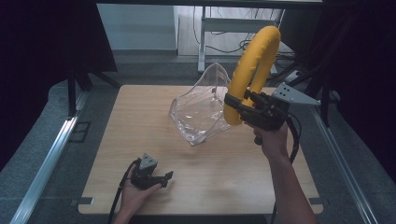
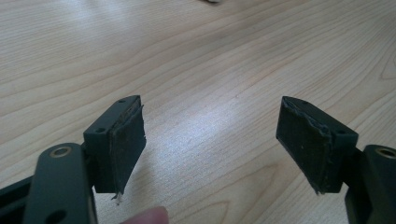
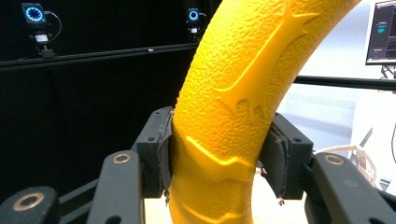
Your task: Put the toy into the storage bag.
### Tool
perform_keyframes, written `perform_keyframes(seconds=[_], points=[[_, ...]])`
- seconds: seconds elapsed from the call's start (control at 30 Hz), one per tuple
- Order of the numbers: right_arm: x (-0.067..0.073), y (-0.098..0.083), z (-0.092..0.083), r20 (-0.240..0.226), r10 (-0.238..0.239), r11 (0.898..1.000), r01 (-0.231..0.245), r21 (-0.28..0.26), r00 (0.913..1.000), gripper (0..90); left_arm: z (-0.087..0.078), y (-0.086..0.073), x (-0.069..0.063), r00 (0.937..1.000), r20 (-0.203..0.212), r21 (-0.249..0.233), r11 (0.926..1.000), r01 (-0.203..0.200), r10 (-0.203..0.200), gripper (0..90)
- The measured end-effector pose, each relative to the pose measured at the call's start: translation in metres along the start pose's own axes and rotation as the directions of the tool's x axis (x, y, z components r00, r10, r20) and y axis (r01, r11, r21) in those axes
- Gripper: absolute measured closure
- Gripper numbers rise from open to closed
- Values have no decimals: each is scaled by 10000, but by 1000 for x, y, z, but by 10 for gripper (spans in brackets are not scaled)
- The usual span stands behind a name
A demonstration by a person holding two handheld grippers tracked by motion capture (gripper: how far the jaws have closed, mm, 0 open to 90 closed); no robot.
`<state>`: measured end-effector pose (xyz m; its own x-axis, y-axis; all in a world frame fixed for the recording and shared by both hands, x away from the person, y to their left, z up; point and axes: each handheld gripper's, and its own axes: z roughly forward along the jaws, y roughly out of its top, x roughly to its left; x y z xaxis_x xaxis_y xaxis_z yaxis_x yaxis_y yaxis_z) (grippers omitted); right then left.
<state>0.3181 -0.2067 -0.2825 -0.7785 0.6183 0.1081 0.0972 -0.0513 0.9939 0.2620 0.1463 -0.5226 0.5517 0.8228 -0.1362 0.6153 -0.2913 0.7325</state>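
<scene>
A thick yellow curved tube [image 1: 252, 65] with a pebbled, embossed skin [image 3: 233, 93] arches up above the table's right side. My right gripper [image 1: 236, 105] is shut on its lower end, both pads pressed against its sides [image 3: 215, 158]. Just left of it a clear plastic bag [image 1: 201, 107] stands open on the wooden table [image 1: 140, 140], its rim beside the tube's lower end. Near the front edge my left gripper [image 1: 164, 179] rests in a hand, jaws open [image 2: 210, 144] over bare wood with nothing between them.
Black curtains and a metal frame rail [image 1: 46, 158] flank the table on the left. A grey table leg and cables [image 1: 203, 42] stand behind. A monitor [image 3: 380, 30] glows at the far right of the right gripper view.
</scene>
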Motion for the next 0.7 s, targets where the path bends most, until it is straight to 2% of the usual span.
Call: perform_keyframes(seconds=[0.5, 0.7], points=[[6, 4, 20, -192, 122, 9997, -126, -202, 9997, 486, -1, 0, 2, 10000, 58, -35, 10000, 27, -26, 239], [9, 7, 27, -337, 29, 9998, -36, -203, 9994, 487, -2, 0, 3, 10000, 61, -72, 9999, 71, -70, 239]])
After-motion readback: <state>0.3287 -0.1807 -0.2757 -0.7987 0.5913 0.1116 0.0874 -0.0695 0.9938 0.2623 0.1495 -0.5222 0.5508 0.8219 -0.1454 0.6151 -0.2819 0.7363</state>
